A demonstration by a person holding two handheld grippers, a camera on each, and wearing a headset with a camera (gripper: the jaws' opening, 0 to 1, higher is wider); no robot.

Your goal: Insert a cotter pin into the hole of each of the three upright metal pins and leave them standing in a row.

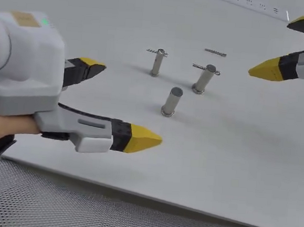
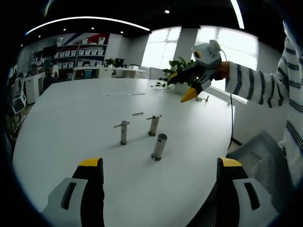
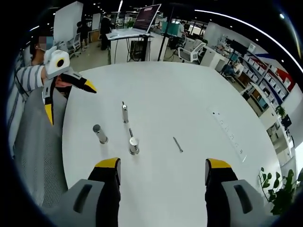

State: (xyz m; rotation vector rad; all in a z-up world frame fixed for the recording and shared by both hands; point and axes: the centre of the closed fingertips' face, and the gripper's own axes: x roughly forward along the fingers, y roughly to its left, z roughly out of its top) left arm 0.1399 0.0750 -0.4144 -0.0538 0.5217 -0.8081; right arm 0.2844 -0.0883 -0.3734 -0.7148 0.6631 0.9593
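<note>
While the left hand-held gripper (image 1: 126,103) hangs released over the near edge of the surface (image 1: 232,167), above a mesh chair (image 1: 55,206), and the right hand-held gripper (image 1: 273,48) gapes farther back, three metal pins (image 1: 171,102) stand between them, two crossed by cotter pins (image 1: 157,52); a loose cotter pin (image 1: 215,53) lies beyond.

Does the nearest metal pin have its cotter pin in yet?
No. The nearest pin stands bare, nothing through its top; a loose cotter pin lies on the table beyond.
</note>
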